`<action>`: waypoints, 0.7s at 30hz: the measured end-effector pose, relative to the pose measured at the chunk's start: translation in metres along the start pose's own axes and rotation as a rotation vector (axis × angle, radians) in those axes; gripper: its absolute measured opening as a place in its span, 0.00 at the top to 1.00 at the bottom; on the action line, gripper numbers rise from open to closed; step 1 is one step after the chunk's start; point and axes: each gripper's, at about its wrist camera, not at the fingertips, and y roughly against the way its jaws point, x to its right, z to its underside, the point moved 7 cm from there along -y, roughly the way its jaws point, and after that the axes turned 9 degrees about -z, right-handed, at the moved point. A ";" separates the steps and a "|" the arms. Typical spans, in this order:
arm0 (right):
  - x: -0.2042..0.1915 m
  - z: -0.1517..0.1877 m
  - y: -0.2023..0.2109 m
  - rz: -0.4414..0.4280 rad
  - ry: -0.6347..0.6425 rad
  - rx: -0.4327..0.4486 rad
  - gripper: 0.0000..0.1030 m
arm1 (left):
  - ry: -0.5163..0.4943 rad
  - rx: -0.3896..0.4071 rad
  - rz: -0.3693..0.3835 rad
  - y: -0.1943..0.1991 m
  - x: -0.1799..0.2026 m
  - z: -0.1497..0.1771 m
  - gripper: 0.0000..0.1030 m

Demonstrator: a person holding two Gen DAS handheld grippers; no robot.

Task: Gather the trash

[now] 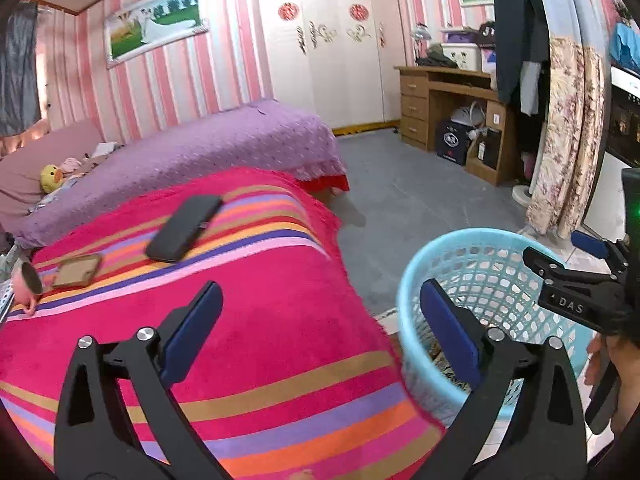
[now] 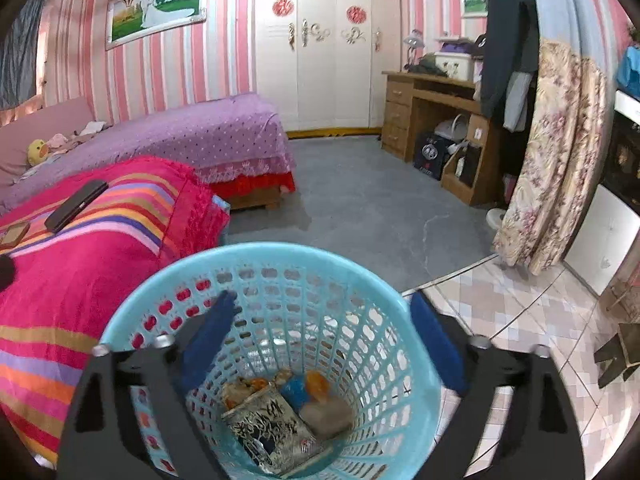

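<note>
Both our grippers stand open and empty — right gripper (image 2: 320, 320) directly above the basket (image 2: 276, 256), left gripper (image 1: 320, 328) beside it over the blanket (image 1: 260, 340).

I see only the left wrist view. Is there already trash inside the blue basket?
Observer: Yes. The right wrist view looks down into the blue basket; a silver patterned wrapper lies at the bottom.
Operator: Anything else in it?
Observer: A small blue piece and an orange piece lie beside the wrapper.
Operator: Is the right gripper holding something?
Observer: No. The right gripper is open above the basket, with nothing between its pads.
</note>
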 end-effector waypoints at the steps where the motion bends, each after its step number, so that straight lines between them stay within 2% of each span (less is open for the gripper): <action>1: -0.006 -0.003 0.004 -0.008 -0.001 0.016 0.06 | 0.007 0.006 -0.004 0.005 -0.007 0.000 0.06; 7: -0.051 -0.010 0.027 -0.030 0.014 0.062 0.05 | 0.048 0.031 -0.036 0.037 -0.057 0.007 0.05; 13: -0.125 -0.017 0.064 -0.130 0.018 0.122 0.04 | 0.073 0.047 -0.093 0.069 -0.115 0.021 0.05; 16: -0.163 -0.012 0.086 -0.184 0.021 0.145 0.05 | 0.090 0.053 -0.120 0.082 -0.144 0.030 0.05; 21: -0.215 0.007 0.112 -0.237 0.054 0.123 0.05 | 0.121 0.069 -0.142 0.102 -0.185 0.049 0.05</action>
